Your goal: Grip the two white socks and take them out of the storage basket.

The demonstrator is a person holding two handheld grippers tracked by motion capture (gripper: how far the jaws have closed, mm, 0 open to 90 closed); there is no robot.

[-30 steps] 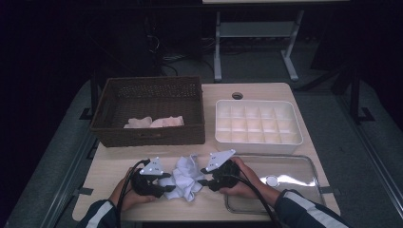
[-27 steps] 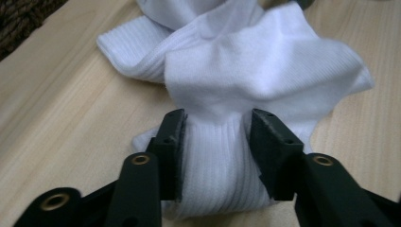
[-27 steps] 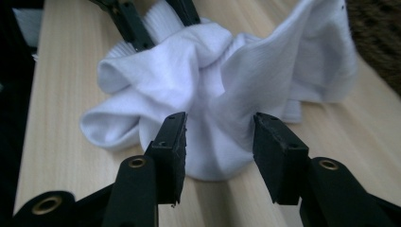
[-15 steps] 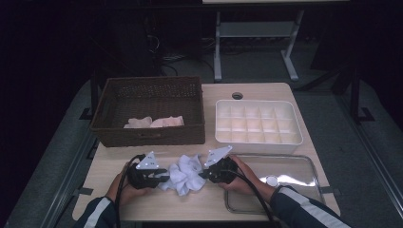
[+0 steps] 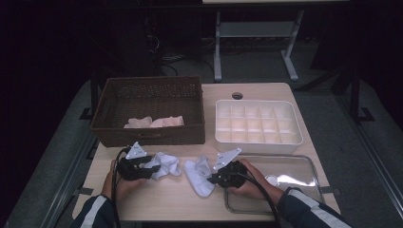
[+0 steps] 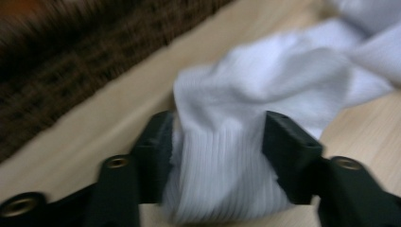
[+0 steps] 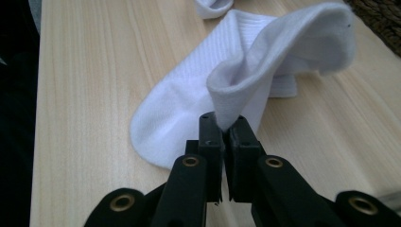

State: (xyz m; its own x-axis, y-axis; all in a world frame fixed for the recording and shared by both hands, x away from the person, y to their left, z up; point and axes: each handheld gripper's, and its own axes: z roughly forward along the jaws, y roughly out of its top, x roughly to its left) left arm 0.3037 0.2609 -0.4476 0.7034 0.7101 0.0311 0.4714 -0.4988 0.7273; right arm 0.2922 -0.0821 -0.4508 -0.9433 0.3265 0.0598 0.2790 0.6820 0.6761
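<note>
The left gripper view was blurred, so the basket (image 6: 71, 52) showed there as a dark smear, and the cuff end of the left sock (image 6: 246, 142) ran off the bottom edge. In the high view the hands hid the gripper bodies, and what lay pale in the basket (image 5: 149, 111) was too small to name.

A white tray (image 5: 257, 124) of compartments sat on the table (image 5: 171, 199) behind the right hand, and a clear lid (image 5: 290, 175) lay under that forearm. The basket stood just behind the left sock.

The left gripper (image 5: 145, 170) had the ribbed part of its sock (image 5: 164, 164) between its jaws – they had just been opening, yet the pads still pressed the cloth on both sides. The right gripper (image 7: 225, 124) was pinched tight on a fold of the right sock (image 7: 255, 80), whose foot lay flat on the wood. The two socks lay apart – right sock (image 5: 200, 176) near the table's middle front.
</note>
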